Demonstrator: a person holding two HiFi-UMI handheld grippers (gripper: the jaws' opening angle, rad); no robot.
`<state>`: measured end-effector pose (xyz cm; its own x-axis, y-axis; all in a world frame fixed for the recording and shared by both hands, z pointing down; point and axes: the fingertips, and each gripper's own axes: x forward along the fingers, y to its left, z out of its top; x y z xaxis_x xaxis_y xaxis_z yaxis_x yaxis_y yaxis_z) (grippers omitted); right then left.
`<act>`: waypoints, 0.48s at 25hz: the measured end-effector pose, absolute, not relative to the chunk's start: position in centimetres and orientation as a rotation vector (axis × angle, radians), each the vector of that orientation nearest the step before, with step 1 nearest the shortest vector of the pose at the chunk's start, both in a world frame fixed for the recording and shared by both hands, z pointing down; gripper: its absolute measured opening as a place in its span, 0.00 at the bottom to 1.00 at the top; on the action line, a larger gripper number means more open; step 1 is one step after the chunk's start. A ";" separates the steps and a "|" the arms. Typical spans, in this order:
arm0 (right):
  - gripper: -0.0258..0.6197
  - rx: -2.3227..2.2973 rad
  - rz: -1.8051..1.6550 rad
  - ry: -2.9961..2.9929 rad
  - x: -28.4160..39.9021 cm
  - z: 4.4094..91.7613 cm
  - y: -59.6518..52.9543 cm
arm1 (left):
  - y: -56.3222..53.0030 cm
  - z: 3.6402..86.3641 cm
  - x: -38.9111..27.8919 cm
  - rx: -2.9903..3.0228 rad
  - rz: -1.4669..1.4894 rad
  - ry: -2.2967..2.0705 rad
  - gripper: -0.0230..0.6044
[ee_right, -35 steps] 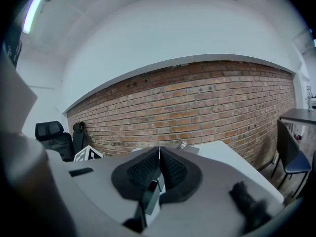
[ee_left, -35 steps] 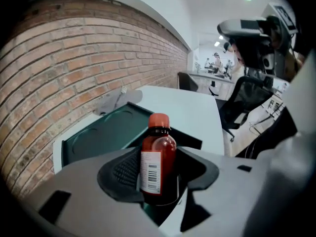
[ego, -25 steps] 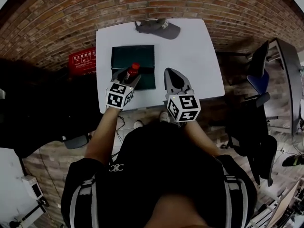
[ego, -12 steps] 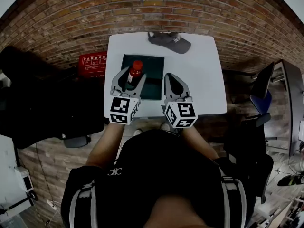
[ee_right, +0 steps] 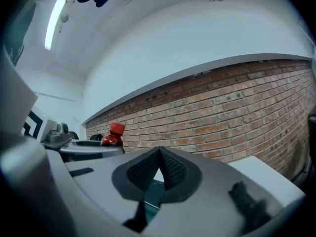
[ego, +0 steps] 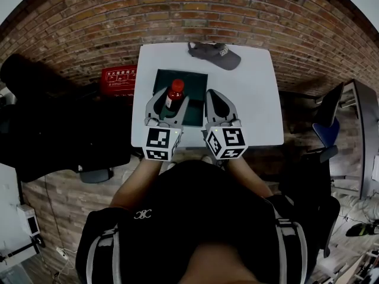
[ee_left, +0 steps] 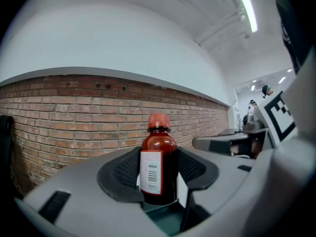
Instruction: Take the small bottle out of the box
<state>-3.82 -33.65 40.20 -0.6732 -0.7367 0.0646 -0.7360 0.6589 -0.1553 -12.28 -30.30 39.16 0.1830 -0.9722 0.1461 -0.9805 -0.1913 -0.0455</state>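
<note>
**A:** Brick wall at the back, white table (ego: 254, 108) in front of it. What's furthest left?

**B:** A red case (ego: 120, 76), off the table, just beside its left edge. Then the dark green box (ego: 194, 80), on the table's left half.

**A:** And the bottle?

**B:** The bottle (ee_left: 159, 154) stands upright between the jaws of the left gripper (ego: 171, 102), with both pads pressing its sides. It is brown with a red lid, and its white barcode label faces the camera. In the head view it is over the box's near left part. In the left gripper view, green shows just under its base.

**A:** Is it touching the box?

**B:** I can't tell from these angles.

**A:** Right gripper?

**B:** The right gripper (ee_right: 159, 156) is just beside the left one, over the box's near right edge, pointing the same way. Its jaws meet tip to tip with nothing in them.

**A:** Anything further right?

**B:** A grey visor (ego: 214, 54) lies at the table's far edge, well apart from both grippers. A dark chair (ego: 330, 102) stands past the table's right side.
</note>
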 end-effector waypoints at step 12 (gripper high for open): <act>0.09 -1.260 -0.263 2.833 -3.0 39.8 -33.0 | -29.0 38.8 -11.3 2.386 0.219 -1.955 0.40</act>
<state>-3.05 -32.98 39.77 -0.6718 -0.7396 0.0414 -0.7346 0.6579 -0.1660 -11.26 -29.01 38.79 0.1912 -0.9715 0.1402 -0.9784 -0.2000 -0.0516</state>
